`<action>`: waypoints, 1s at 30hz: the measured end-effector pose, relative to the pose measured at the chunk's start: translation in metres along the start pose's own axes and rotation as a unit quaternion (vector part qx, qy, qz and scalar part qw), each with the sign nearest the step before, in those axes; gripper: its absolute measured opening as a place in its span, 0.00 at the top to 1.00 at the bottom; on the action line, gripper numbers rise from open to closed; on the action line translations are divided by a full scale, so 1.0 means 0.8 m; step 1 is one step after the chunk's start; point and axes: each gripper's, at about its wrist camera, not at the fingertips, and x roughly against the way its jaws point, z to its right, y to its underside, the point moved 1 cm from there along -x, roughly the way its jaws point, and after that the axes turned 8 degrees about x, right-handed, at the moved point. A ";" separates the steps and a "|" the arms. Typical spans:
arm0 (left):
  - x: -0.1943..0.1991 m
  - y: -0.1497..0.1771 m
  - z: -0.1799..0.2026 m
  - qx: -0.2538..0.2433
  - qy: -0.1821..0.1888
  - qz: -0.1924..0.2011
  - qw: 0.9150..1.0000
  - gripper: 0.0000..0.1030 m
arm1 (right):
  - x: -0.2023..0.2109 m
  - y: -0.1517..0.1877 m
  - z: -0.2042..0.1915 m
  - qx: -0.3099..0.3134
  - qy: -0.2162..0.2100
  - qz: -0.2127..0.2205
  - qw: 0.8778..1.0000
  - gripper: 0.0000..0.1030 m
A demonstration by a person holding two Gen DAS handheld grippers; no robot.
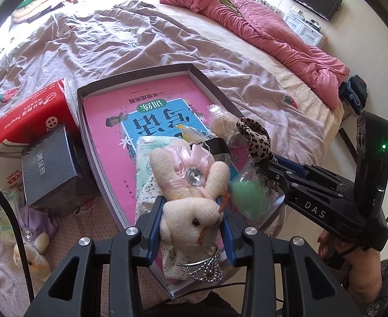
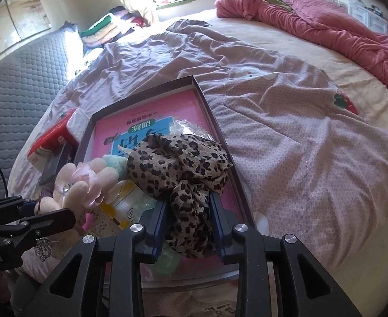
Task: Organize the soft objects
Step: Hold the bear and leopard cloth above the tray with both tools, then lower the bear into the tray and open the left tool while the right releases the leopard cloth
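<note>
Plush rabbit in left gripper; right gripper reads "DAS".

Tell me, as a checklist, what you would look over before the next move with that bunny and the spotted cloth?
1. Plush bunny sits between the left gripper's pads: ok.
2. Leopard-print cloth lies between the right gripper's pads: ok; firmly pinched: cannot tell.
3. Shallow box lies under both grippers: ok.
4. Free floor in the box's far half: ok.
5. Near half crowded with packets: not ok.
6. Second plush toy outside the box, on the bed: not ok.
</note>
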 end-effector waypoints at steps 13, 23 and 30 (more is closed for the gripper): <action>-0.005 -0.001 0.000 0.003 -0.003 -0.003 1.000 0.62 | 0.011 -0.004 0.002 -0.003 0.002 0.017 1.000 0.53; -0.013 -0.007 0.005 -0.006 -0.016 0.000 1.000 0.61 | 0.020 -0.008 0.004 -0.005 0.000 0.024 1.000 0.48; -0.025 -0.006 -0.006 0.016 -0.011 -0.016 1.000 0.60 | 0.030 -0.013 0.000 0.001 0.002 0.035 0.999 0.44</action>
